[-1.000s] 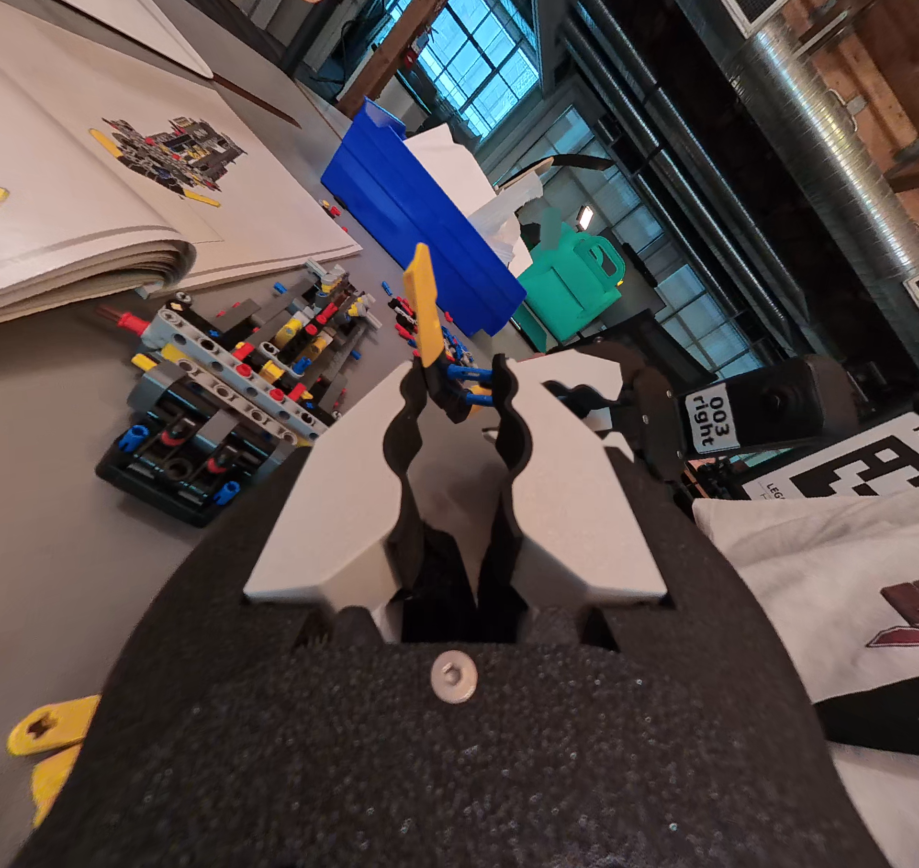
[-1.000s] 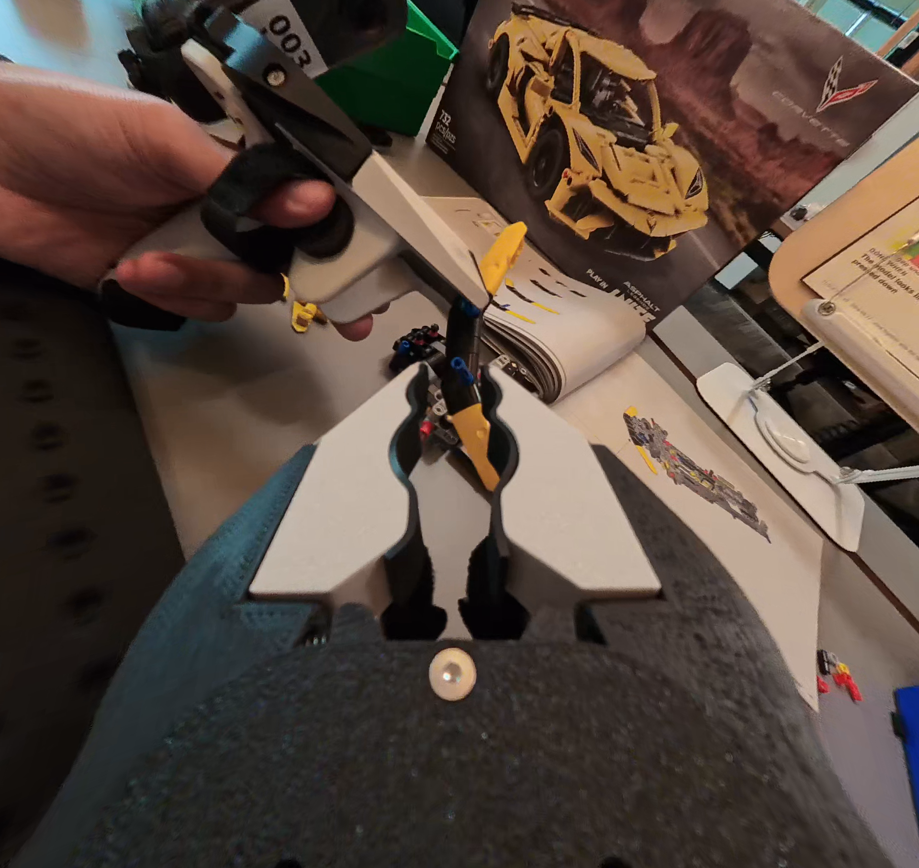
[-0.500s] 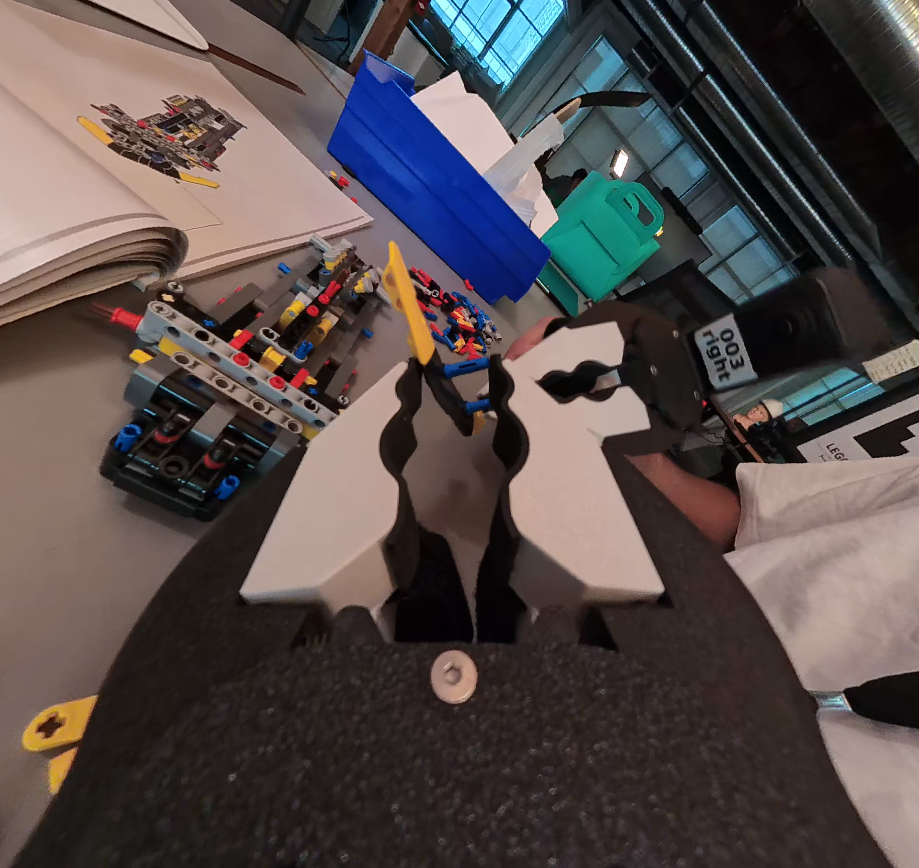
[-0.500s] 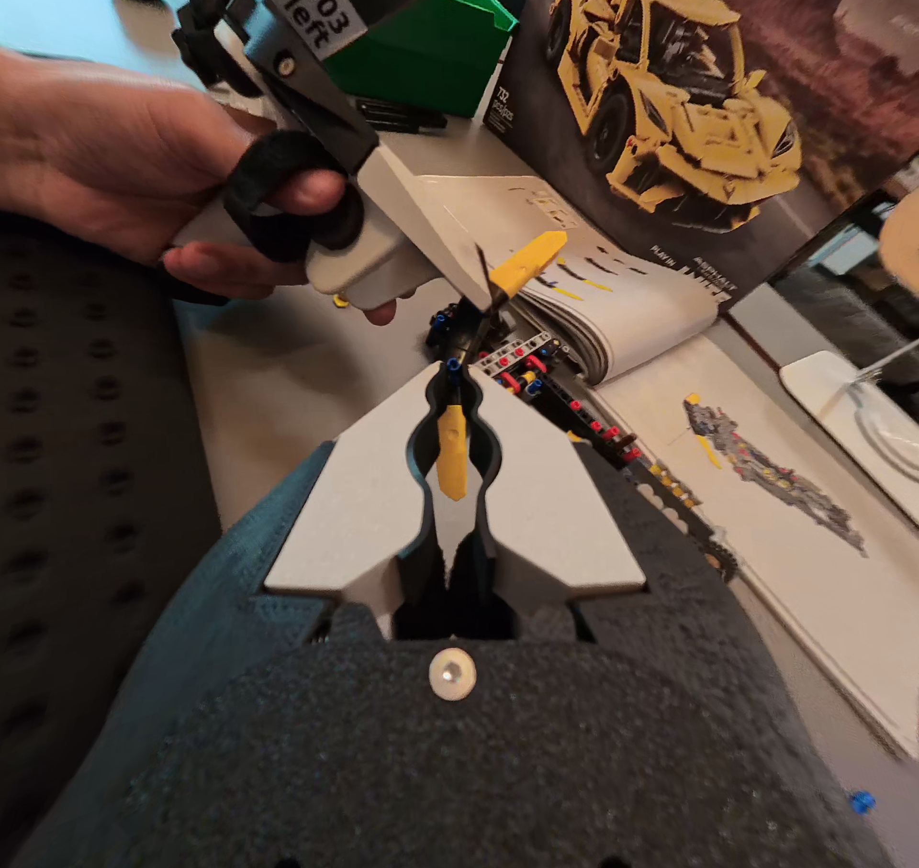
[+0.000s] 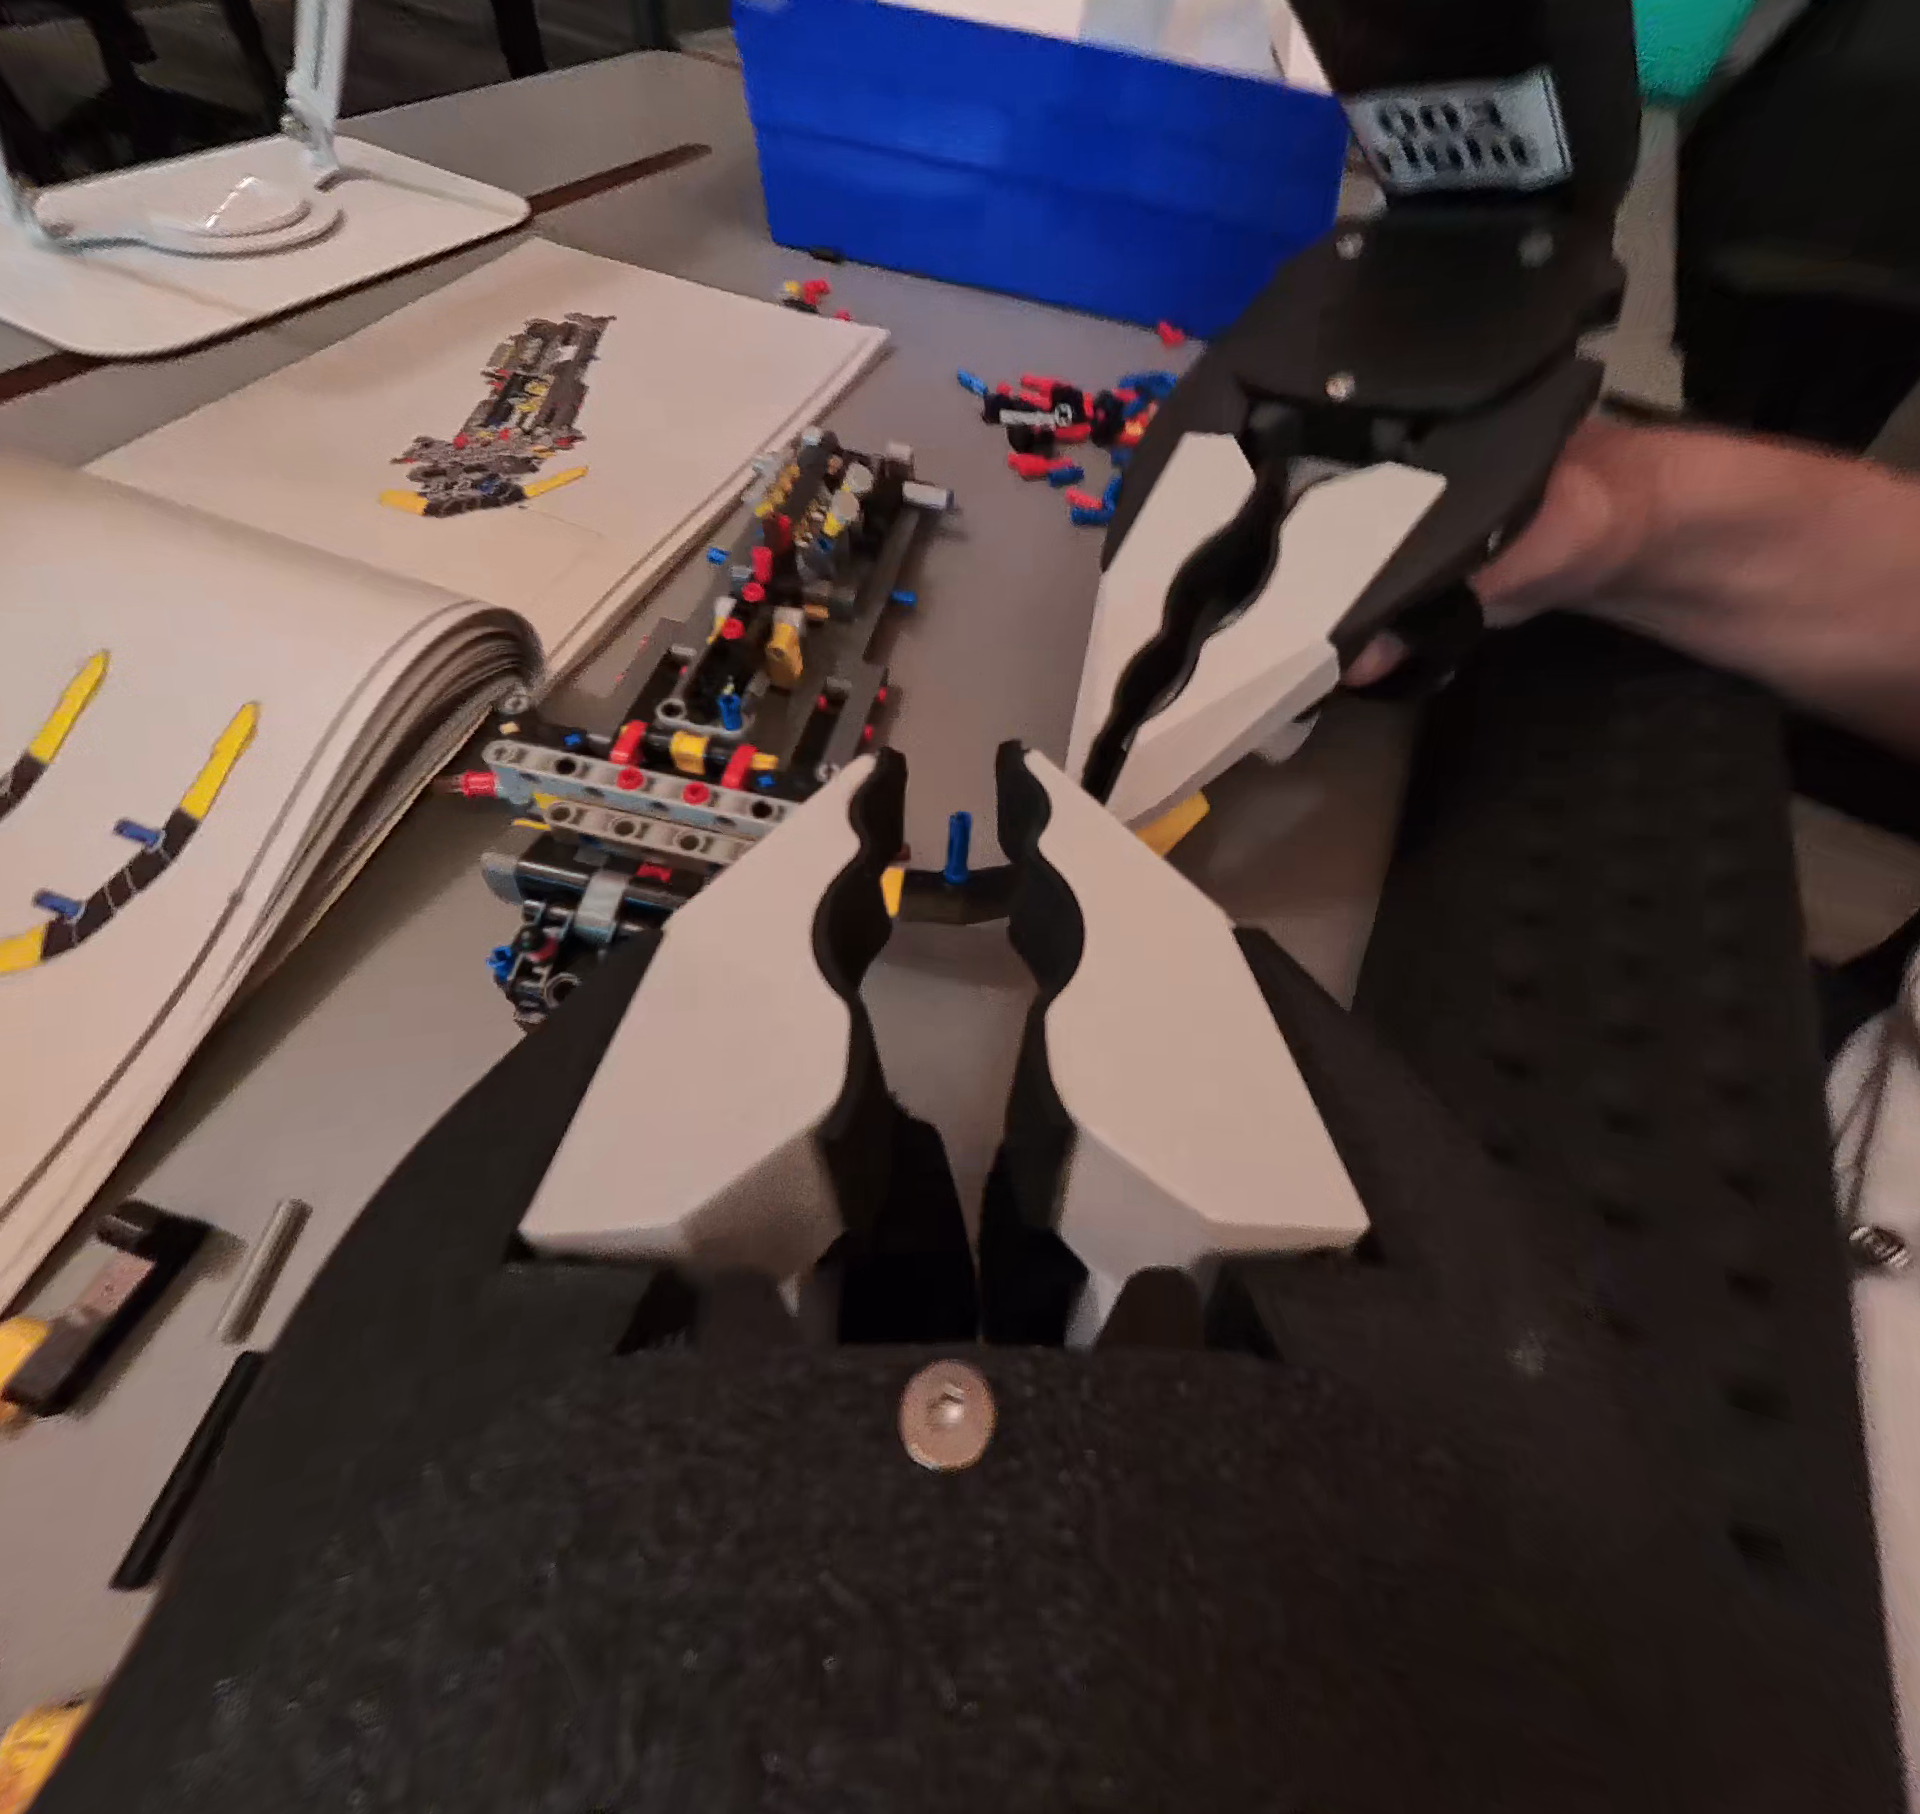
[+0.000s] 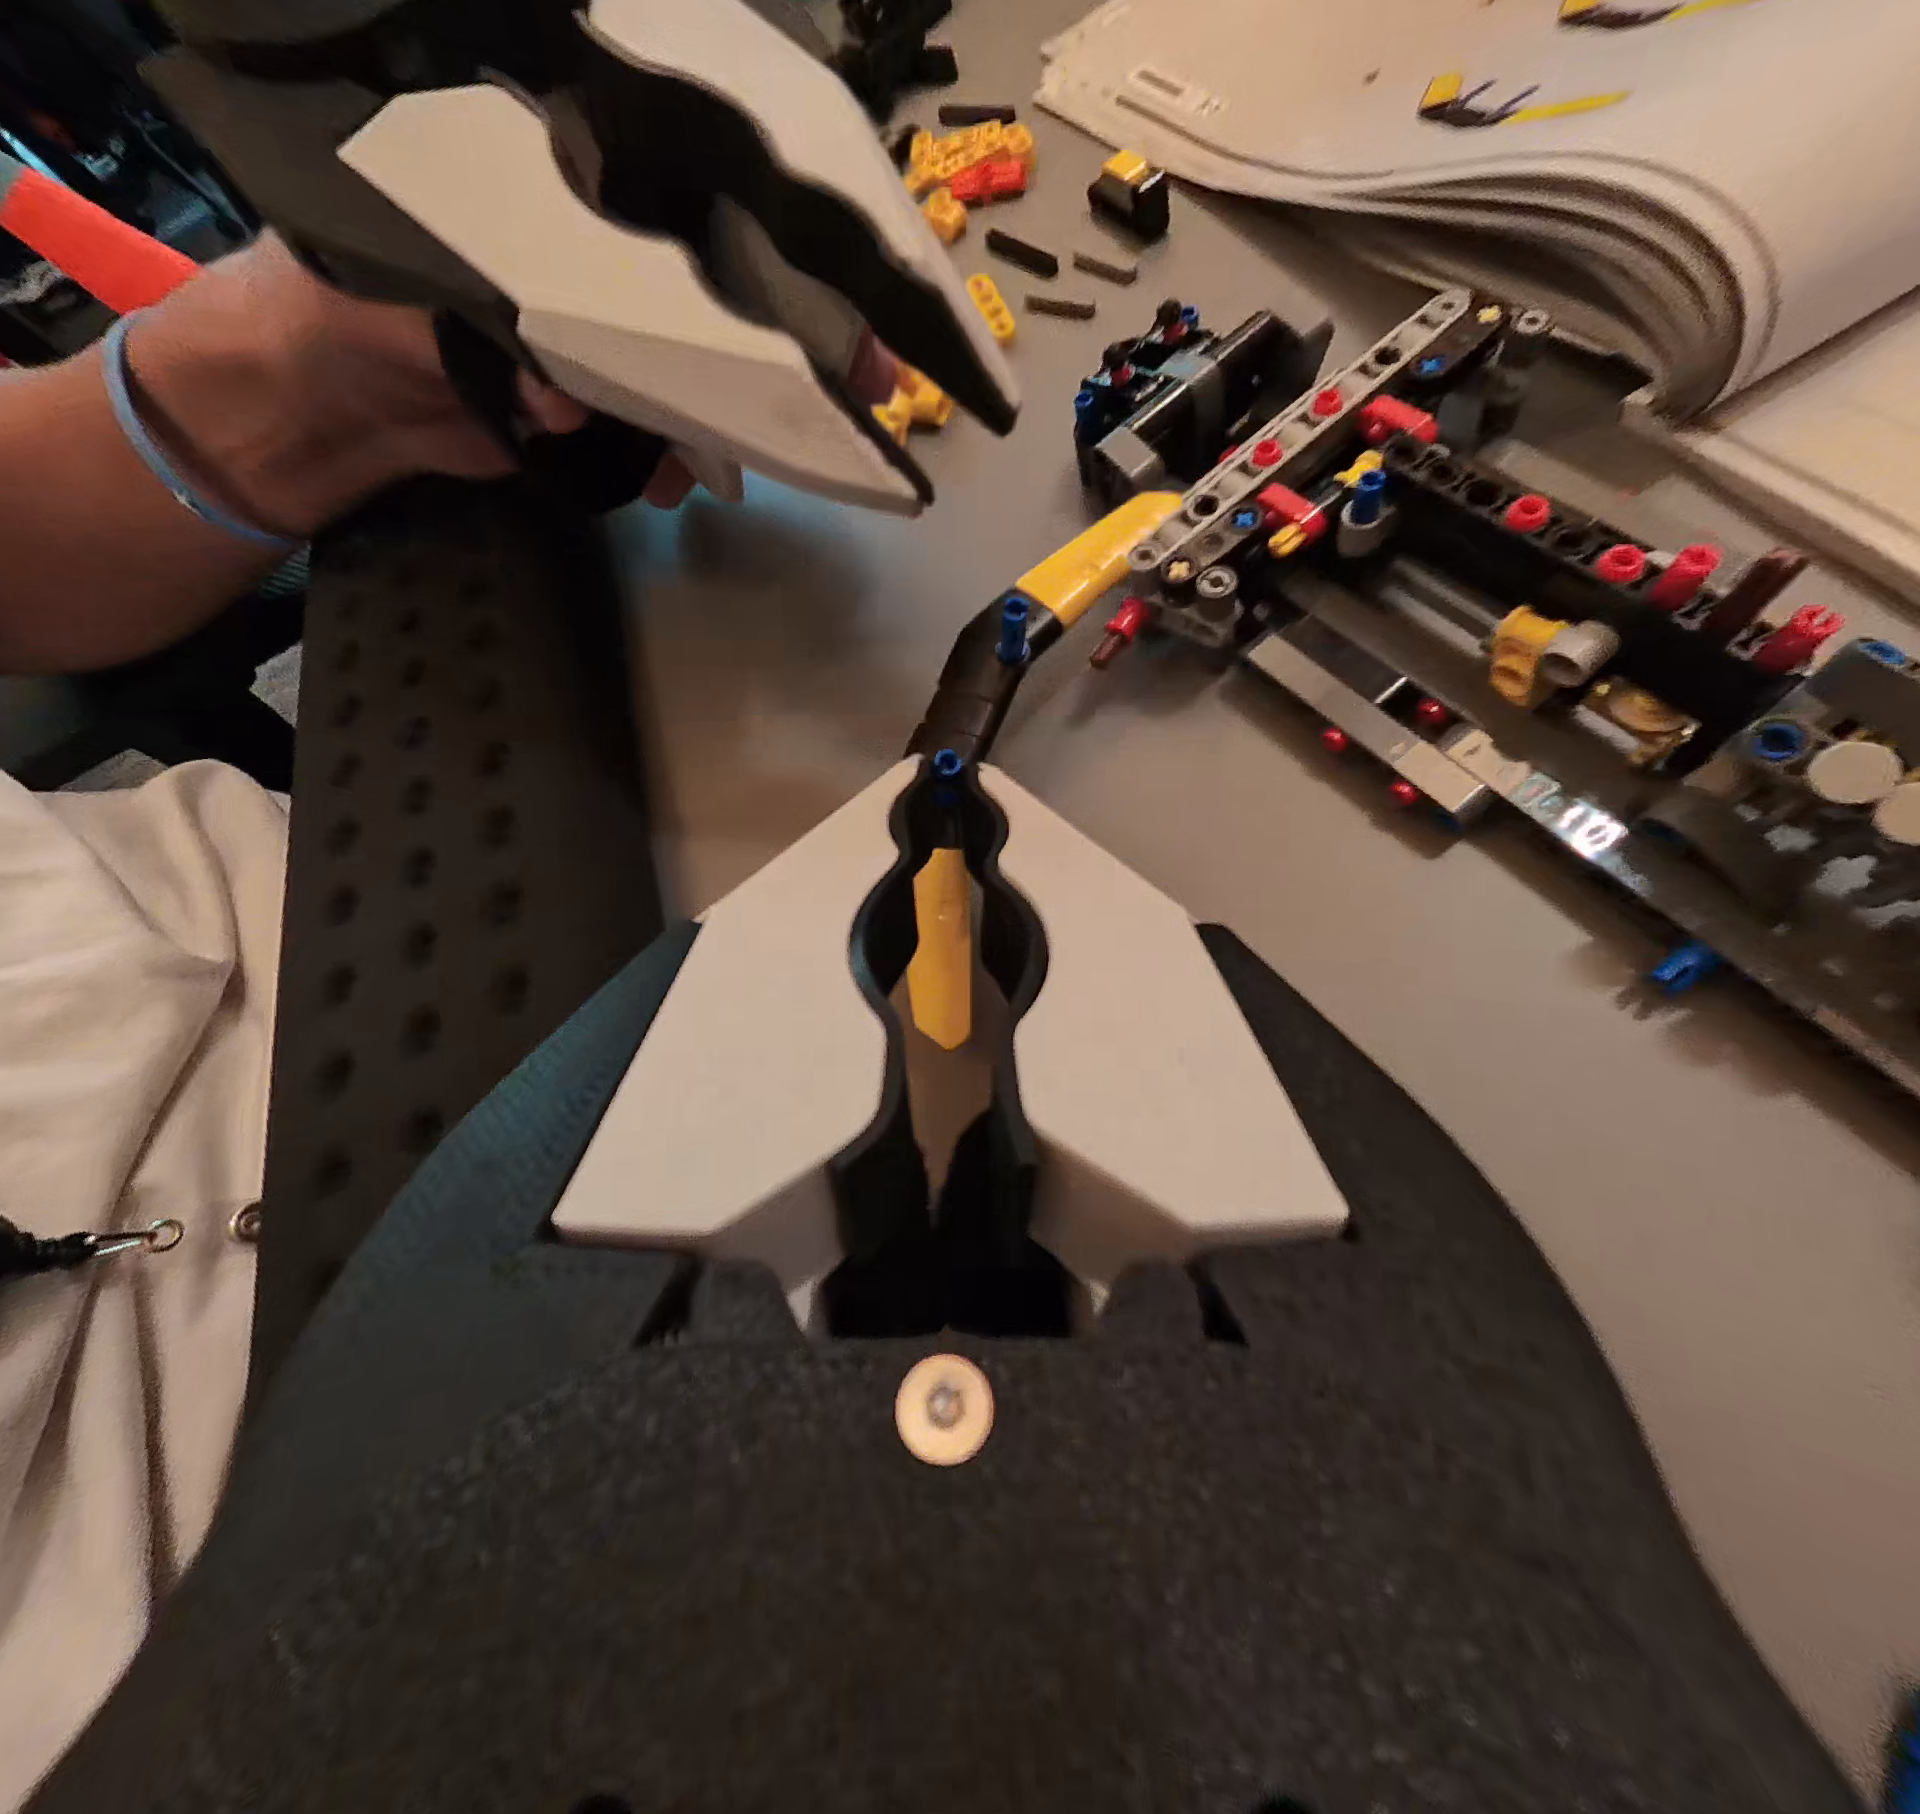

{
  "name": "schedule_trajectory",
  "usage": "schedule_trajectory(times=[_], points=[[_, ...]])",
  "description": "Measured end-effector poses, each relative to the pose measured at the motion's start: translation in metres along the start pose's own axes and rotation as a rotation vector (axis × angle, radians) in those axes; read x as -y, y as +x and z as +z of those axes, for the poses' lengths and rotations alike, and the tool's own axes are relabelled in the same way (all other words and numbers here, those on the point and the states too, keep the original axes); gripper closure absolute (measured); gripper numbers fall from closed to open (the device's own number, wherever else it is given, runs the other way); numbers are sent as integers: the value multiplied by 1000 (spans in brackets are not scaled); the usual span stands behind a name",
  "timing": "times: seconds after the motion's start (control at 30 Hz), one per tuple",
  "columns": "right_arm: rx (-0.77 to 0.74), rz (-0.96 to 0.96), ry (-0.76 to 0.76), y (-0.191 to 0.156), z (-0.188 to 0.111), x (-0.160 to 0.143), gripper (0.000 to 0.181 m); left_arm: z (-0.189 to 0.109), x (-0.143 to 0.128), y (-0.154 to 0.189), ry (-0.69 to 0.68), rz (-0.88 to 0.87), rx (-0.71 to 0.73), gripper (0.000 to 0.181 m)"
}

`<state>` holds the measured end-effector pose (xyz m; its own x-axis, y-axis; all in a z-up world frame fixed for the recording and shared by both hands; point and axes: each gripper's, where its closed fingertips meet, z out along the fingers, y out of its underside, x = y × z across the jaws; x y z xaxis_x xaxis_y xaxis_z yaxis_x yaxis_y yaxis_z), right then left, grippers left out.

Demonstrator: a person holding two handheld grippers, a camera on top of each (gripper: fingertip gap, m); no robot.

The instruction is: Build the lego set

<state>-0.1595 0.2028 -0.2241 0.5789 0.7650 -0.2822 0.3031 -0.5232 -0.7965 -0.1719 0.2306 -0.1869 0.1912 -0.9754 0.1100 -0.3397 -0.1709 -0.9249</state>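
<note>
L tongs (image 5: 948, 777) let go, now apart | R tongs (image 6: 943, 777) grip curved blk/yel piece (image 6: 977, 694), blue pins

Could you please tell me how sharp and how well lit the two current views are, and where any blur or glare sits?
Left wrist view: dim and soft all over, with motion blur strongest on the blue bin and the right gripper. Right wrist view: sharper on the curved black and yellow piece it grips, but the left gripper is smeared, and glare whitens the chassis near the right edge.
</note>
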Motion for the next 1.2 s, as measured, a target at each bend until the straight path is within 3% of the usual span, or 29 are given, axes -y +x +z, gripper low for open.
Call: schedule_trajectory(times=[0.17, 0.4, 0.8, 1.0, 1.2], points=[[73, 22, -16, -9, 0, -4, 178, -3, -9, 7, -43, 116, 5, 161], [99, 37, -53, -11, 4, -11, 178, 2, -35, 17, -175, 101, -90, 160], [100, 17, -49, -12, 5, -11, 178, 9, -47, 15, -254, 137, -56, 178], [56, 91, 179, 6, -16, 23, 158, 8, -48, 15, -257, 133, -61, 178], [-259, 157, 413, 65, -61, 47, 156, 8, -47, 14, -249, 123, -58, 178]])
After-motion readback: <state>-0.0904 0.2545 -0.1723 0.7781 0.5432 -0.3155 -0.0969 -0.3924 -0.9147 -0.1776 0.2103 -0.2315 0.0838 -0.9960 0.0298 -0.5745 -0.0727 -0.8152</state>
